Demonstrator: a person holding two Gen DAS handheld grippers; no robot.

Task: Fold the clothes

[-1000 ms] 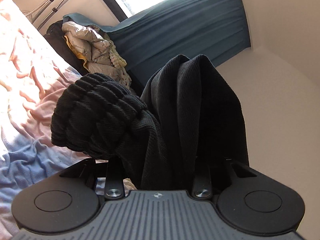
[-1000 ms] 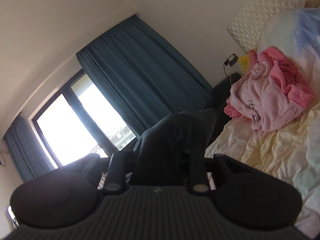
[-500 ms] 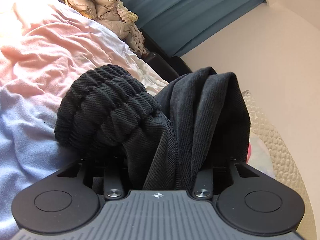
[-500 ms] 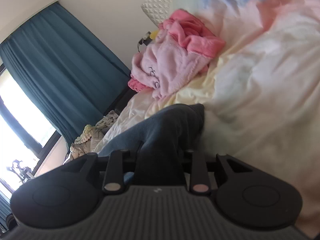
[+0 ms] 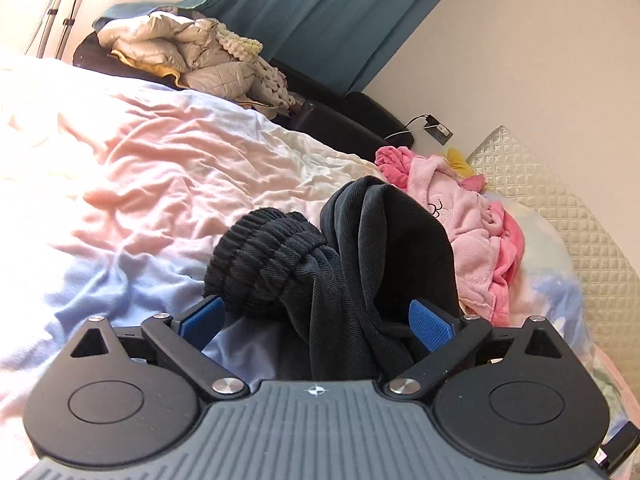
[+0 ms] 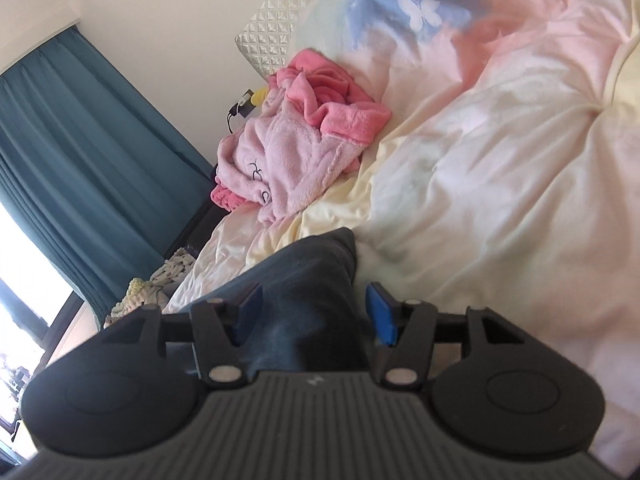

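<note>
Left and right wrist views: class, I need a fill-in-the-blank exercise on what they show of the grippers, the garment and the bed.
1. The left gripper has its jaws ____, blue pads apart.
2. The black garment between them has a ribbed ____ bunched on its left side.
3. Beyond it, beside the quilted headboard, lies a fleece garment coloured ____.
4. The right gripper has its jaws ____.

Missing words: open; cuff; pink; open

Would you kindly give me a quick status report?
Left gripper open, right gripper open. Black ribbed-cuff knit garment lies bunched between both on the pastel duvet. Pink fleece robe just beyond.
</note>
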